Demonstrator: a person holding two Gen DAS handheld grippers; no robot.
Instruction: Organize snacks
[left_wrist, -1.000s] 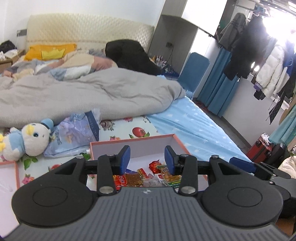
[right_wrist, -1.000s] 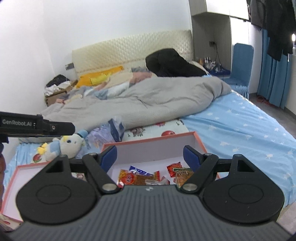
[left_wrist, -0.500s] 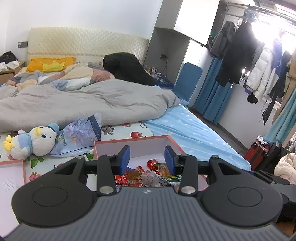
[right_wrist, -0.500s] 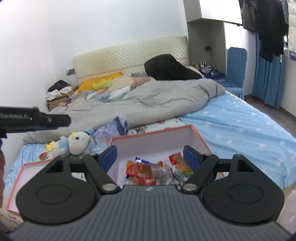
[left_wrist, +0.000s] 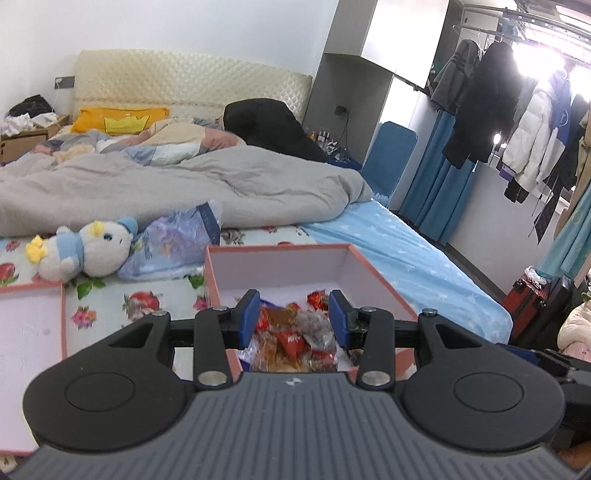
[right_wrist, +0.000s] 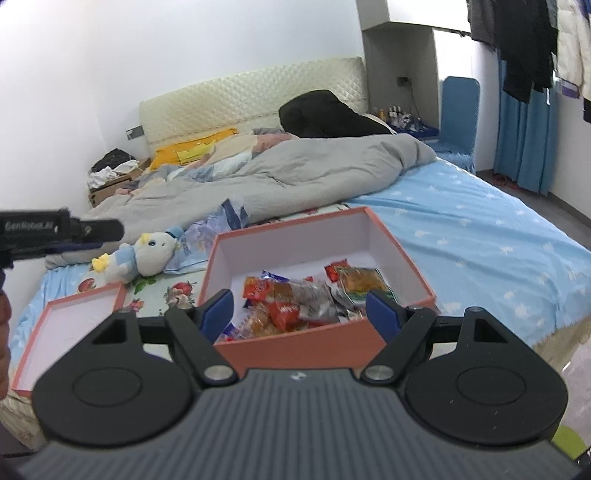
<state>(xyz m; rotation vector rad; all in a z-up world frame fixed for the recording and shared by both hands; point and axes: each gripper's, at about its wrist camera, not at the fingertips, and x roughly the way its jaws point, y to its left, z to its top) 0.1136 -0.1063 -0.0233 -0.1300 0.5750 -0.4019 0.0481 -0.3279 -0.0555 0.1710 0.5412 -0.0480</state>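
1. The left gripper (left_wrist: 294, 314) has a dark grey ribbed housing at six o'clock, flanked by two round black discs.
2. Black linkage arms carry silver screws; the fingers (left_wrist: 248, 314) wear blue pads.
3. The right gripper (right_wrist: 301, 308) is built alike.
4. At nine o'clock in the right view, a black bar bears white lettering.

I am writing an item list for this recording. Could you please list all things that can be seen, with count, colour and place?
box: one, orange outside, white inside, on the bed, open
snack packets: a pile, mostly red and orange, inside the box
lid: one, orange rim, left of the box
plush duck: one, white and blue, behind the lid
blanket: one, grey, across the bed
sheet: one, light blue, right of the box
chair: one, blue, beside the bed
left gripper: black, blue pads, open, empty
right gripper: black, blue pads, open, empty
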